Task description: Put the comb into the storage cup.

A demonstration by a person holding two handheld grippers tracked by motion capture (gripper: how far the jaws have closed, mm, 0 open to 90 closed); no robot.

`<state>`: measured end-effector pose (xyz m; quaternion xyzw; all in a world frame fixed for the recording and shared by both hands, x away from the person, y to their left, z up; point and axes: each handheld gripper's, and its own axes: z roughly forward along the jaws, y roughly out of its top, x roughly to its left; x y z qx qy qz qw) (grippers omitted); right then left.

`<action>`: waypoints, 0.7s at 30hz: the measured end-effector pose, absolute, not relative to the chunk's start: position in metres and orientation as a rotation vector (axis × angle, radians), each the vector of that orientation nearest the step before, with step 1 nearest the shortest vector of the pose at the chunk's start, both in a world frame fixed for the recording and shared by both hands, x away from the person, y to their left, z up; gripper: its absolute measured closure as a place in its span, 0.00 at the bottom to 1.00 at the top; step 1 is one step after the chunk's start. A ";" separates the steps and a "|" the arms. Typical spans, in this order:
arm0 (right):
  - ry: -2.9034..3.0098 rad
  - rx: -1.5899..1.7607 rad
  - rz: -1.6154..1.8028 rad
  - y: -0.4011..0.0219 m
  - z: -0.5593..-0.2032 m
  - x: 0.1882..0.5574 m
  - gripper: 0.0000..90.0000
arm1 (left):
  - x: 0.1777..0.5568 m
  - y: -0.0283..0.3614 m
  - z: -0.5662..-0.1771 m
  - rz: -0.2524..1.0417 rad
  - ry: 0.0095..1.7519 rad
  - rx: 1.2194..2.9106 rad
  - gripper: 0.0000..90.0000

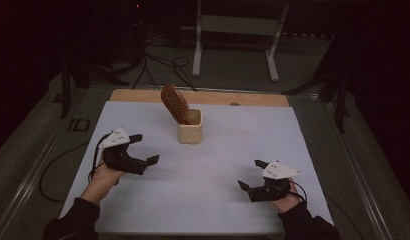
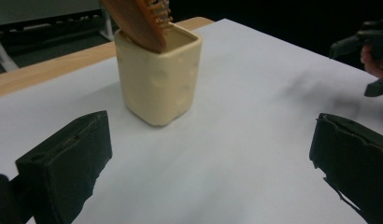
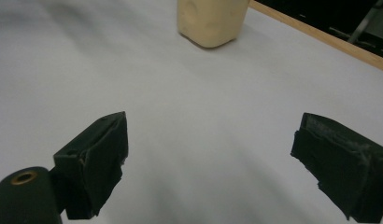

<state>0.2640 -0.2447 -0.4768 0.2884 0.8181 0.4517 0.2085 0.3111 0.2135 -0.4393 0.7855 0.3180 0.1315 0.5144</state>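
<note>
A cream holder (image 1: 190,131) stood upright on the white tabletop (image 1: 228,150) just above the centre of the high view, with a brown hairbrush (image 1: 174,103) leaning out of it toward the upper left, seemingly handle-down. The left tool (image 1: 143,148) at lower left and the right tool (image 1: 252,174) at lower right both hung with jaws spread wide and empty, well apart from the holder.

- Cream holder (image 1: 190,131): squarish, upright, standing toward the far middle of the white-covered table.
- Brown hairbrush (image 1: 174,103): handle inside the holder, bristled head leaning left.
</note>
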 end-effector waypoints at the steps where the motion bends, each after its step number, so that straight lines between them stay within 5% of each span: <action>1: 2.277 0.807 1.253 -0.245 -0.477 0.264 0.11 | 0.308 0.215 -0.442 0.311 0.763 1.885 0.00; 21: 2.287 0.825 1.233 -0.249 -0.482 0.260 0.11 | 0.263 0.242 -0.482 0.326 0.791 1.905 0.00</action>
